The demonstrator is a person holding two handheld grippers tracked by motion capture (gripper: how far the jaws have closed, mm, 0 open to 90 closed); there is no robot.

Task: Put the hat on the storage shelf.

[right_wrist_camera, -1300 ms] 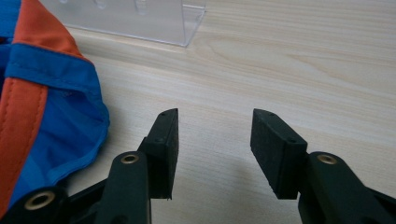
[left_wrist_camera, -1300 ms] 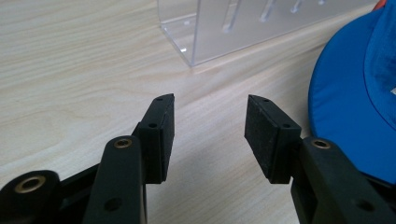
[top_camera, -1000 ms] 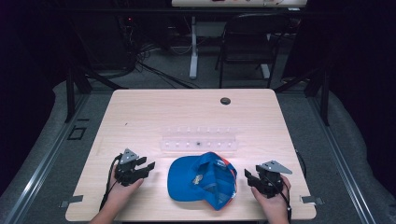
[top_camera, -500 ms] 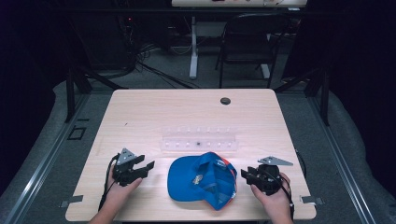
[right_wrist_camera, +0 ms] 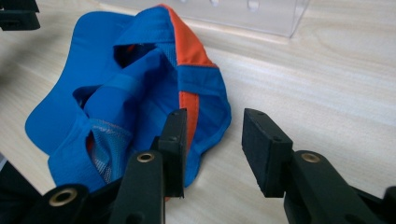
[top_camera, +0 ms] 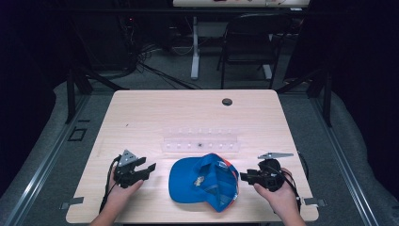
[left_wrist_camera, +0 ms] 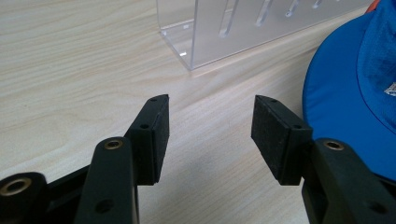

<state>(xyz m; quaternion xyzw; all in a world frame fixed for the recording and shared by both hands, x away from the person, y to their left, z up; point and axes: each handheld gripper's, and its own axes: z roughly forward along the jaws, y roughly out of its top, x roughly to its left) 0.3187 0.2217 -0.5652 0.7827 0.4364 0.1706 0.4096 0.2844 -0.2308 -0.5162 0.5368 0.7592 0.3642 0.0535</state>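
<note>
A blue cap with an orange panel lies crumpled at the front middle of the wooden table. My left gripper rests left of the cap, pointing at it. Its jaws have just been opening and stand open over bare wood, with the cap's brim to their right. My right gripper hovers at the cap's right edge. Its jaws have just been opening again and stand open, nothing pinched between them, above the rim of the cap.
A clear acrylic rack with a row of slots stands just behind the cap, close to both grippers. A dark round grommet sits at the table's far side. A chair and table legs stand beyond on the floor.
The right hand has lifted its gripper a little at the cap's right edge, and its jaws stand narrower than a second ago. The left hand and the cap have stayed put.
</note>
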